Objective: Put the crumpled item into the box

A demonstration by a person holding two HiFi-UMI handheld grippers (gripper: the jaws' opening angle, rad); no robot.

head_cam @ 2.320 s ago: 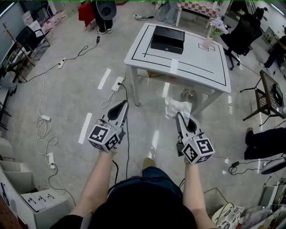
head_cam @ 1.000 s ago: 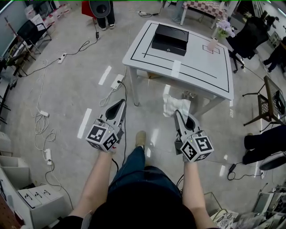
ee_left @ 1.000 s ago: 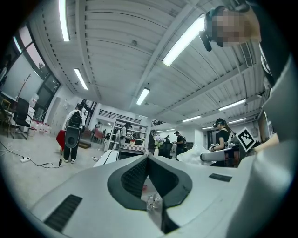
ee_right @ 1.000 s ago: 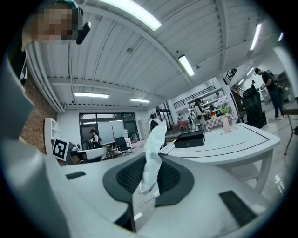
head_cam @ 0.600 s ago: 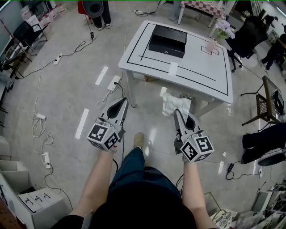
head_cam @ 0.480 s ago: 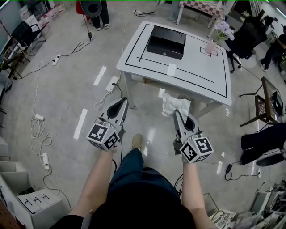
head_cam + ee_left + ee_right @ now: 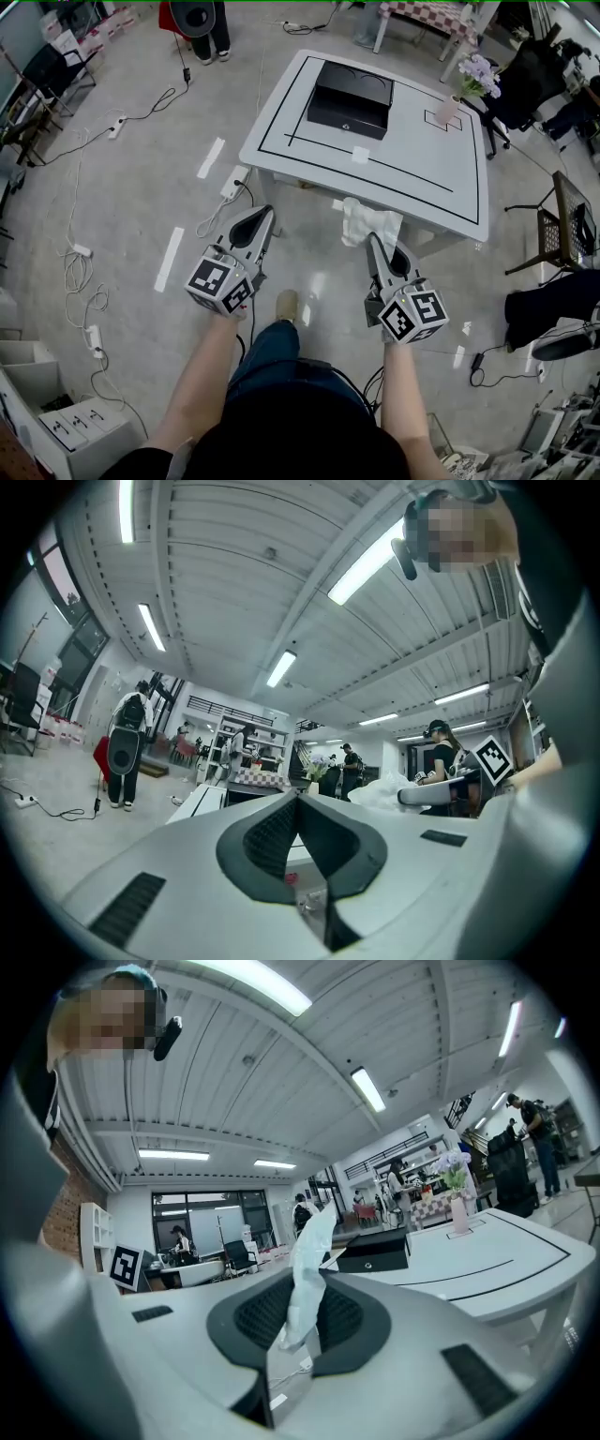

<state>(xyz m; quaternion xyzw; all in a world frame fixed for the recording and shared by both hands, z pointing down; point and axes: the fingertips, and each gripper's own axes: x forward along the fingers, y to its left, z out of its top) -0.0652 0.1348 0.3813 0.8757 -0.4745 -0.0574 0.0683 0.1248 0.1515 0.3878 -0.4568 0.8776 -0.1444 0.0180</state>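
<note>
My right gripper [image 7: 375,246] is clamped on the crumpled white paper [image 7: 368,219] and holds it up by the near edge of the table [image 7: 422,178]. My left gripper [image 7: 262,217] has its jaws together, with nothing between them. The black box [image 7: 350,97] sits on the table's far side, well apart from the paper.

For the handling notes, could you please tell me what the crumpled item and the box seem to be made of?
Crumpled item: probably thin white paper or plastic film; creased, slightly translucent. Box: matte black, rigid, perhaps cardboard or plastic; flat faces, crisp edges.
</note>
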